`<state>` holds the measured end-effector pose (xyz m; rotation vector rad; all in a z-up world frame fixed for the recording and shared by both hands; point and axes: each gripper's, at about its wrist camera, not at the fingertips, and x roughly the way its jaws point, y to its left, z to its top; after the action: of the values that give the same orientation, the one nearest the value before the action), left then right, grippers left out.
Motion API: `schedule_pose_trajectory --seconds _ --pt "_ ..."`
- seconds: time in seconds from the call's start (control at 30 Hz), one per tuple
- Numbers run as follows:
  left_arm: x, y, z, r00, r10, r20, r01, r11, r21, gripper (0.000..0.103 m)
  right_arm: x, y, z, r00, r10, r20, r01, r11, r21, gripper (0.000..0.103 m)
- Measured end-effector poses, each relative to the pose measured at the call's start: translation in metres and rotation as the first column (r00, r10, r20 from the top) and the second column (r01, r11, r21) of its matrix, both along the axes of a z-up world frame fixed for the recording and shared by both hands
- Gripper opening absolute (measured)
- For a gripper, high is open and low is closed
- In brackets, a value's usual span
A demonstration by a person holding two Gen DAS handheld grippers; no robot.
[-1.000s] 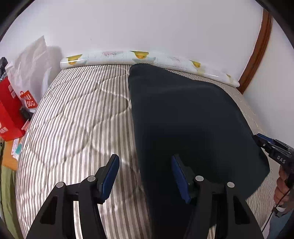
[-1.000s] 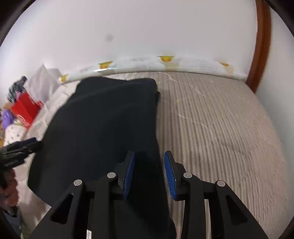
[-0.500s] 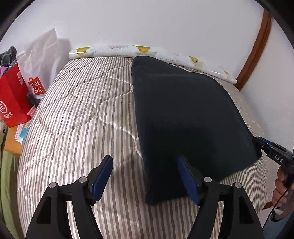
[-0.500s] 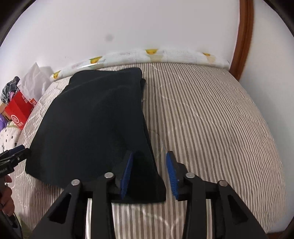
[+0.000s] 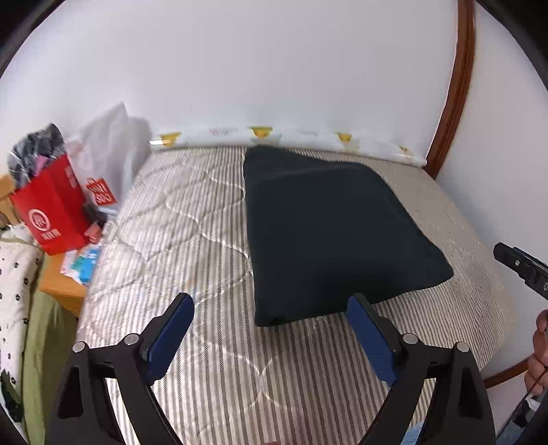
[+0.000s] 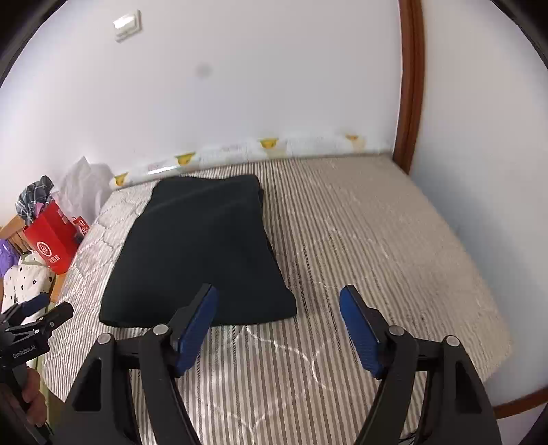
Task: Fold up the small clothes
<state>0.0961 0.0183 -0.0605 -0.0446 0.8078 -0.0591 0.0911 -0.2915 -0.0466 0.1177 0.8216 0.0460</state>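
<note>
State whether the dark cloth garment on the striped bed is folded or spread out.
Folded: the dark cloth garment lies as a compact rectangle with doubled, thick edges.

The dark, nearly black rectangular folded cloth garment (image 5: 328, 236) lies flat, ahead of the left claw (image 5: 270, 328), its near edge just beyond the blue pads.

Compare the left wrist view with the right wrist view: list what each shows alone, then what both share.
Left wrist only: blue-and-white packets on the wooden bedside surface, and the right gripper's tip at the frame's right edge.

Right wrist only: a wall switch and the left gripper at the frame's left edge.

Both: the folded dark garment lying flat on the striped mattress, the red bag, and open jaws with nothing between them.
</note>
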Motion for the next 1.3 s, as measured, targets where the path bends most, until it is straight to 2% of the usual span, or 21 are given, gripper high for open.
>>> schedule_pose_trajectory --seconds 0.1,0.23,0.37,0.4,0.53,0.73,1.03,1.3 --pt "-0.019 -0.003 0.011 1.0 0.006 0.029 -0.006 1.0 0.001 0.097 -0.024 0.002 0.012 1.0 -0.008 0.025 0.009 0.999 -0.037 0.076" --pt "-0.041 -0.005 0.02 0.999 0.011 0.049 -0.011 1.0 -0.012 0.097 -0.053 0.0 0.022 0.999 -0.01 0.046 0.011 1.0 -0.023 0.079" --pt "-0.061 -0.009 0.025 0.997 0.017 0.074 -0.017 1.0 0.0 0.098 -0.082 0.002 0.03 0.996 0.001 0.086 0.003 0.999 -0.047 0.099" --pt "-0.065 -0.011 0.025 0.997 0.013 0.075 -0.013 1.0 0.005 0.098 -0.085 0.001 0.031 0.996 0.001 0.084 0.003 0.999 -0.048 0.1" --pt "-0.078 -0.017 0.026 0.997 0.006 0.08 -0.007 1.0 0.007 0.099 -0.1 -0.002 0.036 0.996 -0.014 0.087 0.021 0.997 -0.076 0.101" --pt "-0.09 -0.023 0.028 0.996 0.001 0.086 -0.002 1.0 0.009 0.099 -0.115 -0.011 0.042 0.994 -0.03 0.103 0.037 0.997 -0.066 0.102" --pt "-0.097 -0.025 0.031 0.993 0.019 0.112 -0.023 0.999 0.031 0.099 -0.123 -0.021 0.038 0.995 -0.046 0.093 0.052 0.996 -0.066 0.102" --pt "-0.102 -0.026 0.035 0.993 0.02 0.121 -0.023 1.0 0.018 0.099 -0.125 -0.02 0.039 0.995 -0.041 0.092 0.047 0.997 -0.068 0.102"
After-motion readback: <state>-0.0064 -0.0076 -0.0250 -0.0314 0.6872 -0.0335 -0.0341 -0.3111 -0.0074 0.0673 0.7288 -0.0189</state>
